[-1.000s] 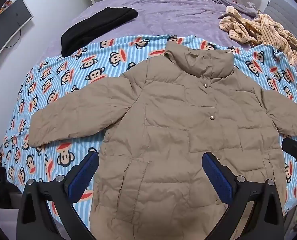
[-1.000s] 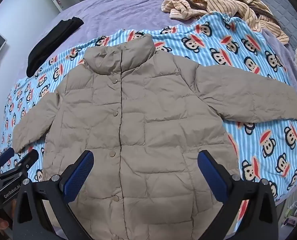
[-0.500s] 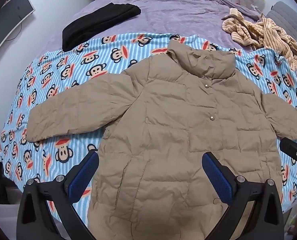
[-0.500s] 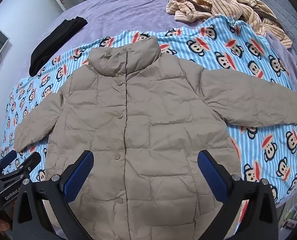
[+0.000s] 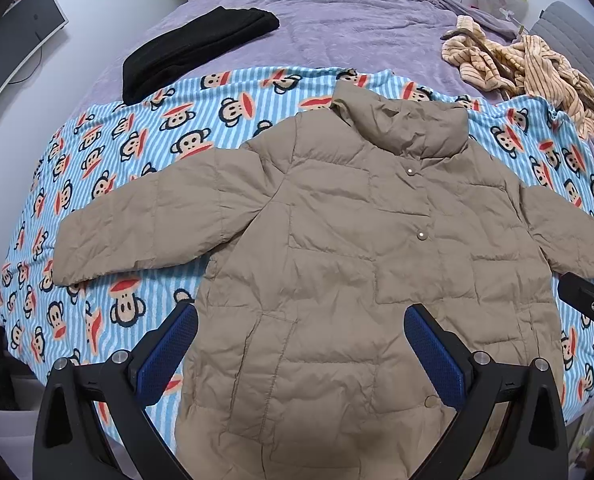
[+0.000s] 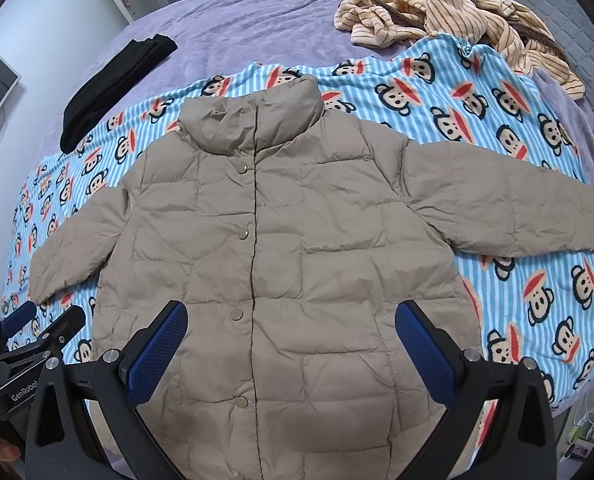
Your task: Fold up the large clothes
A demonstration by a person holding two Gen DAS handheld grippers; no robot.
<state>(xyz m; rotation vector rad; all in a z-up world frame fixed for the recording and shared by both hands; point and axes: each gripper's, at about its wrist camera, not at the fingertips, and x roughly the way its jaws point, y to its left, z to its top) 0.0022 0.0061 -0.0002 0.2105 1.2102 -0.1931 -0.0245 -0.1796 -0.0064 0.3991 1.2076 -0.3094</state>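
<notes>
Overhead, both grippers' jaws wide, empty, above jacket (image 5: 337, 264) hem; sleeves spread flat w/ blanket (image 5: 109, 184) margin.

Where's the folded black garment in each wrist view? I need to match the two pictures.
Left wrist: the black garment lies upper left on the purple bedspread, just beyond the monkey-print blanket.
Right wrist: the black garment lies at far left, a thin diagonal strip.
Shared landmark: the tan jacket's collar.

Khaki quilted jacket (image 5: 337, 248) on blue-white striped monkey-print blanket (image 5: 109, 184). Purple bed (image 5: 337, 28). Black garment (image 5: 193, 48) at 11 o'clock; tan brown-striped robe (image 5: 529, 64) at 1 o'clock. Black grippers, blue pads (image 5: 169, 354).
</notes>
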